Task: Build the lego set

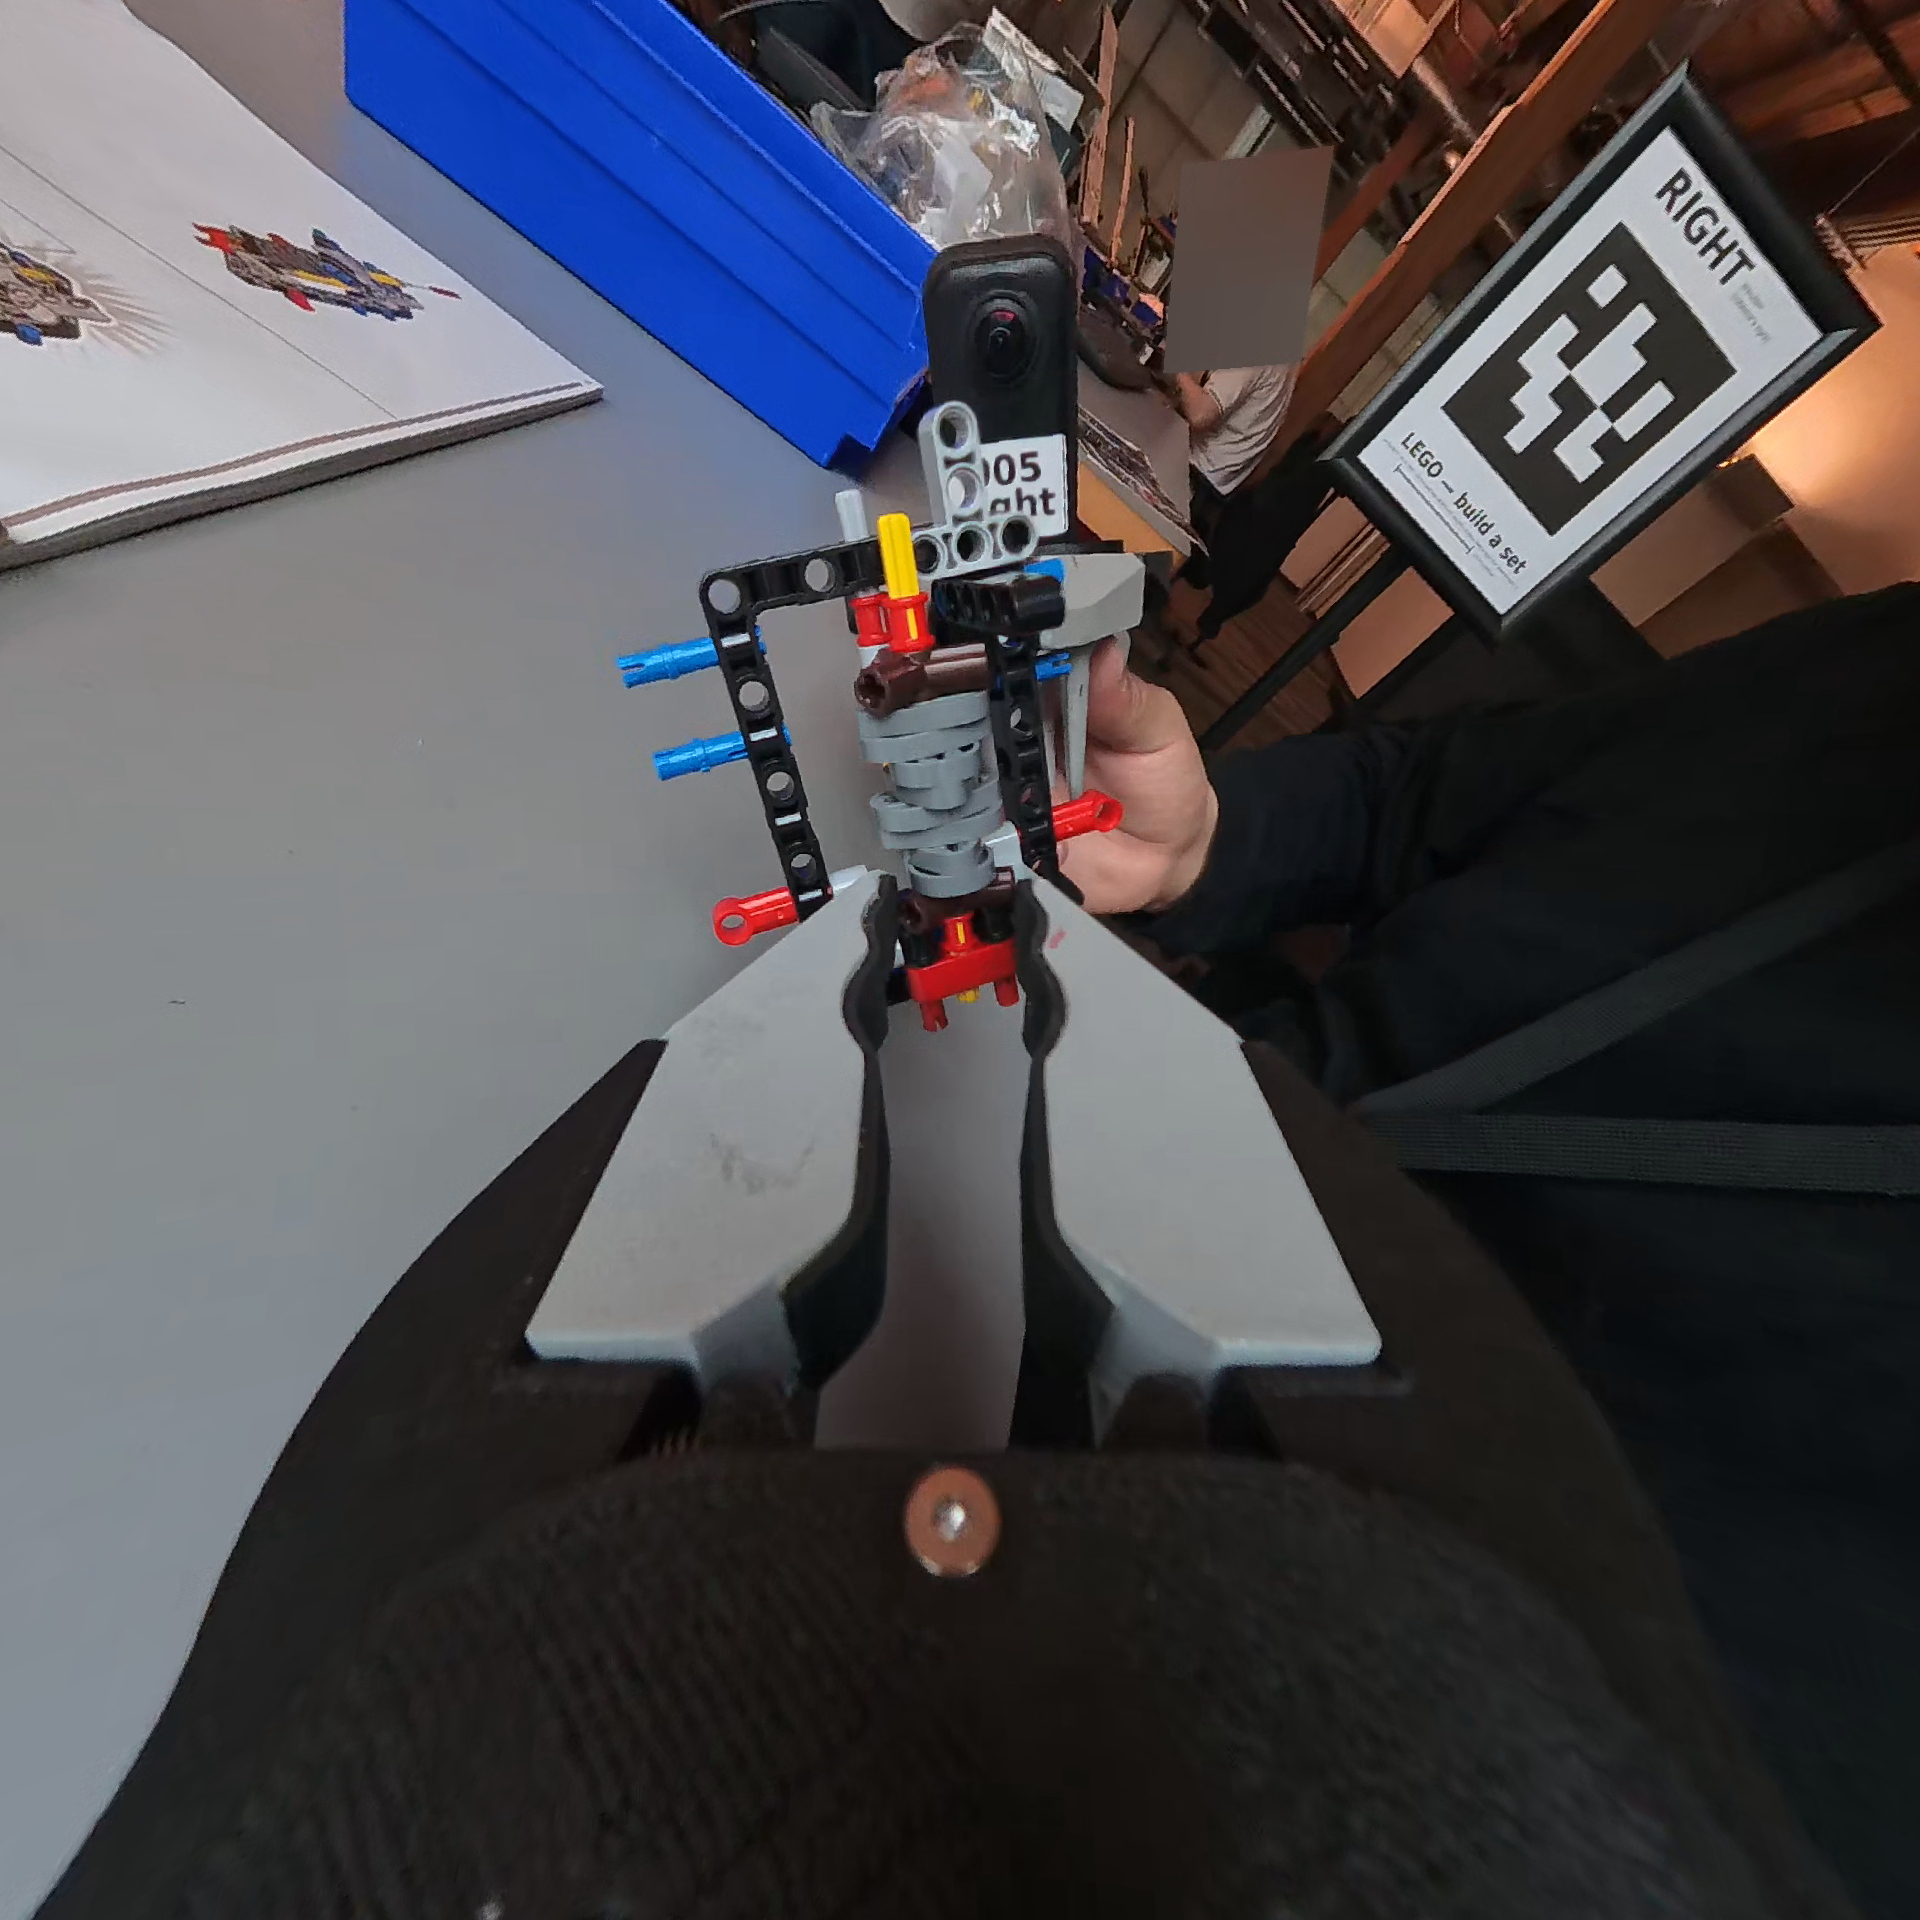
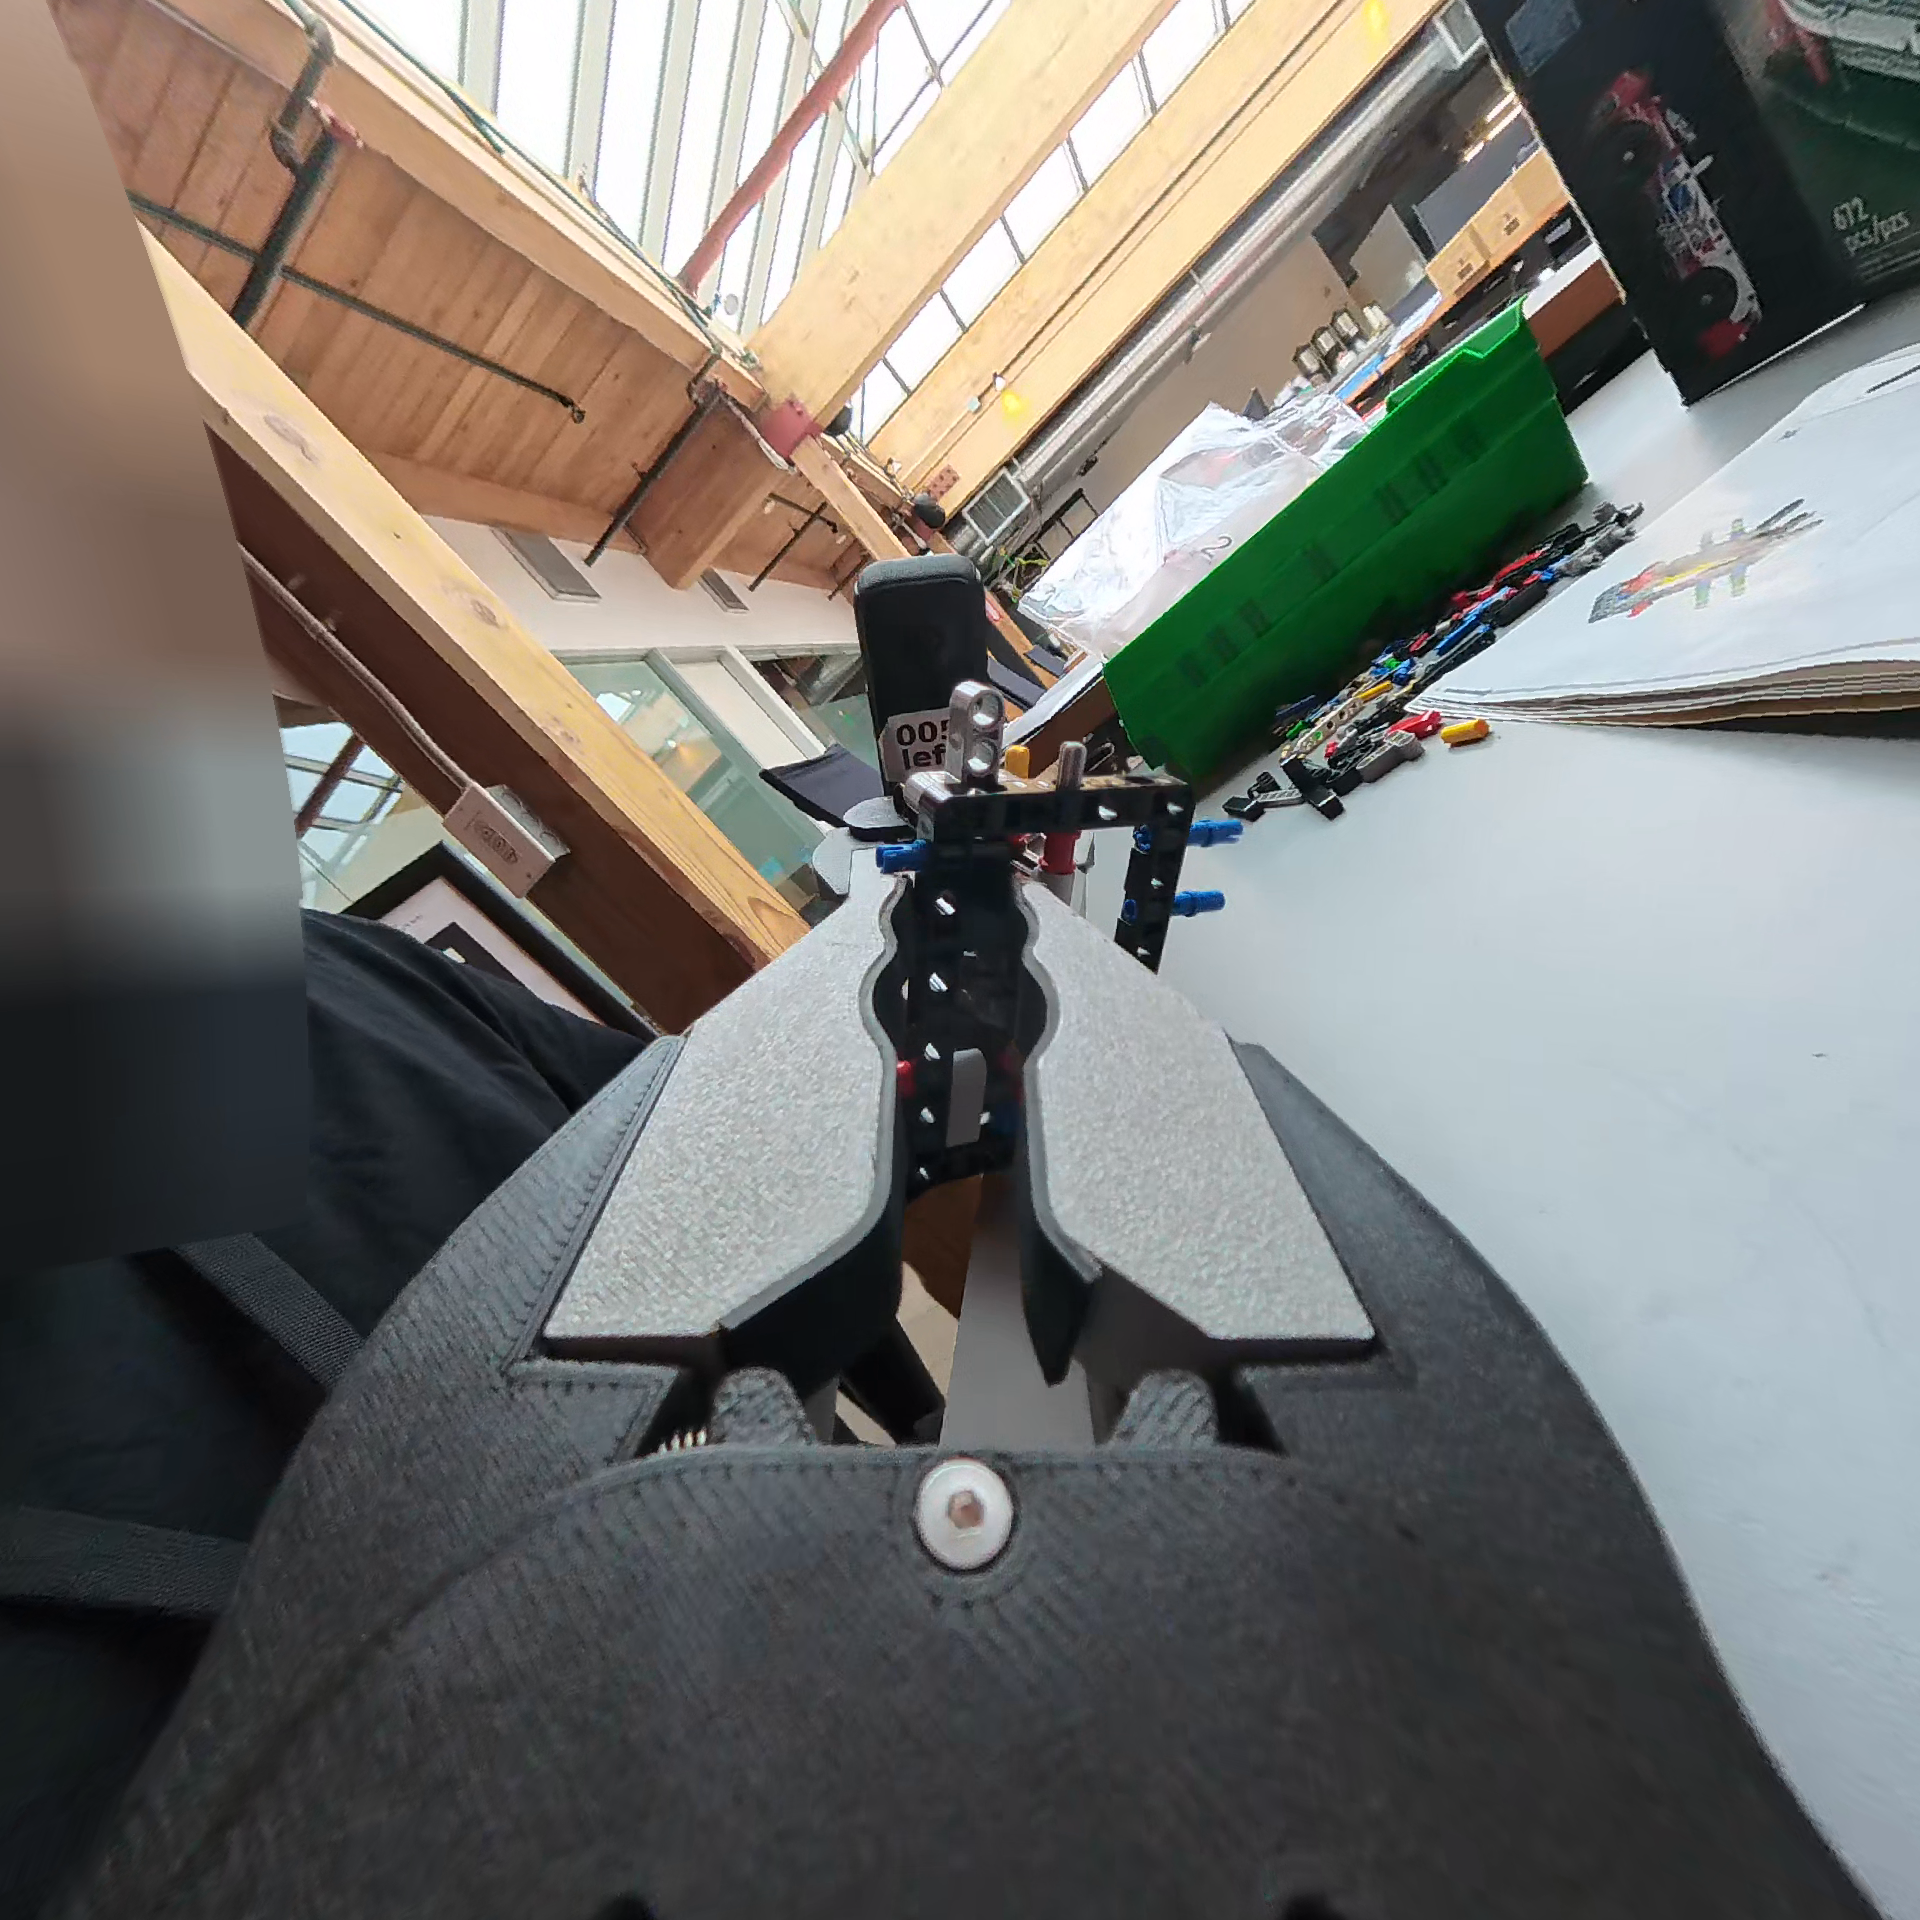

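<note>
A partly built lego assembly [image 1: 914, 748] is held in the air between both grippers above the grey table [image 1: 312, 883]. It has a black L-shaped beam frame [image 1: 764, 717] with blue pins [image 1: 675, 660], red pins, a yellow axle [image 1: 894, 551], stacked grey cams and a light grey L-beam [image 1: 961, 488]. My left gripper [image 1: 956, 914] is shut on its red lower end [image 1: 961, 966]. My right gripper [image 2: 954, 894] is shut on a black beam [image 2: 951, 1018] on the assembly's other side. In the left wrist view the right gripper [image 1: 1081, 644] shows behind the assembly, held by a hand [image 1: 1143, 800].
A blue bin [image 1: 644, 187] with bags of parts [image 1: 956, 135] and an open instruction booklet [image 1: 208, 343] lie beyond. A framed sign [image 1: 1590, 384] stands at the right. A green bin [image 2: 1351, 592], several loose pieces [image 2: 1382, 707] and a black set box [image 2: 1714, 156] sit on the table. Tip to tip, the grippers are about 4 cm apart.
</note>
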The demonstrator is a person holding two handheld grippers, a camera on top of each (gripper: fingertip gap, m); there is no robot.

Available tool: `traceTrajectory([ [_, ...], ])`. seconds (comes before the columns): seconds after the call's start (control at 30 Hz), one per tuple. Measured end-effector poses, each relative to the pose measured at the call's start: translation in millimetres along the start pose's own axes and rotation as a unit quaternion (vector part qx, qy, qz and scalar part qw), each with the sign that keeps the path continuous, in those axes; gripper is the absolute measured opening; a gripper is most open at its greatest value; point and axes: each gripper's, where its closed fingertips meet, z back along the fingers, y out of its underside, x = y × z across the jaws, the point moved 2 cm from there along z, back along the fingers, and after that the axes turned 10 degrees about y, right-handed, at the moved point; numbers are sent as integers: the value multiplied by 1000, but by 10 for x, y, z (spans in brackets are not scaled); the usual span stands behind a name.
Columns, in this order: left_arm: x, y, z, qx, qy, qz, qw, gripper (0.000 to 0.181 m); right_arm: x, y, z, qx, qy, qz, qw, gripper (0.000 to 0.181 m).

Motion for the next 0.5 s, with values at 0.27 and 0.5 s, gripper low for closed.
traceTrajectory([
  [0.27,-26,-46,-42,-11,11,15,1000,20,-9,-37,52,-5,-28,-51,998,13],
  [0.5,-70,-69,-77,-6,-4,4,1000,20,31,-50,87,-15,-39,-45,998,13],
])
